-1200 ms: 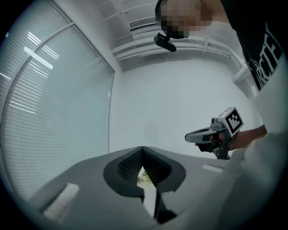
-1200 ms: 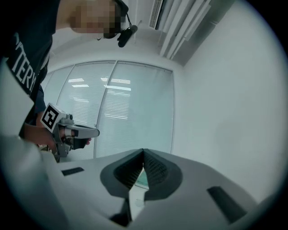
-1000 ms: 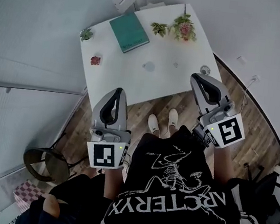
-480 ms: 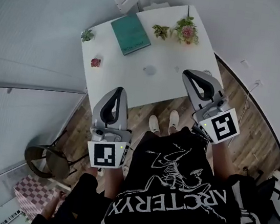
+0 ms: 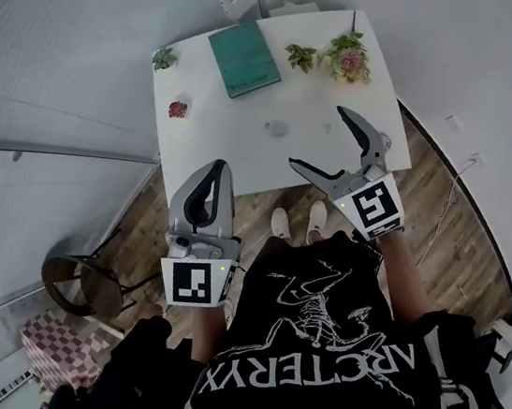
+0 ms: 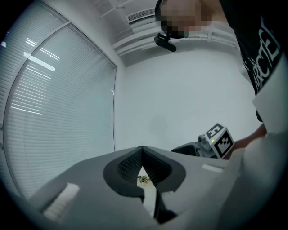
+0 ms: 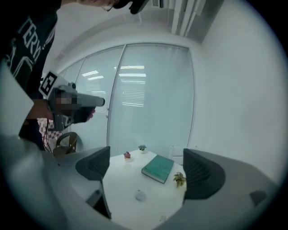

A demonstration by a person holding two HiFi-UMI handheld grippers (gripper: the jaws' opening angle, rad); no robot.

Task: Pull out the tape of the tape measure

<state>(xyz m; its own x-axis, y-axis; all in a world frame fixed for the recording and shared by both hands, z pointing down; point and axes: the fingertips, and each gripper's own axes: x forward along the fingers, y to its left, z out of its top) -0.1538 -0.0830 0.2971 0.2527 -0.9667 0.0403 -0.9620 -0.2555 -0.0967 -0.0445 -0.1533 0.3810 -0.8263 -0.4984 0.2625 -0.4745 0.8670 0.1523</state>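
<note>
A small round pale case (image 5: 276, 128), apparently the tape measure, lies near the middle of the white table (image 5: 210, 140); the right gripper view shows the case (image 7: 140, 195) low between the jaws, well ahead of them. My right gripper (image 5: 316, 137) hangs over the table's near right part. Its jaws have just been opening and stand wide, with nothing between them (image 7: 146, 167). My left gripper (image 5: 215, 165) is shut and empty, in front of the table's near edge, pointing level (image 6: 142, 152).
A teal book (image 5: 243, 59) lies at the table's far side, beside a flowering plant (image 5: 350, 59) and a small leafy one (image 5: 301, 57). Two tiny potted plants (image 5: 164, 58) (image 5: 178, 109) stand along the left edge. A chair (image 5: 83, 288) stands on the wooden floor at the left.
The right gripper has come down and to the left over the table, and its jaws have gone from shut to wide open. The left gripper has hardly moved.
</note>
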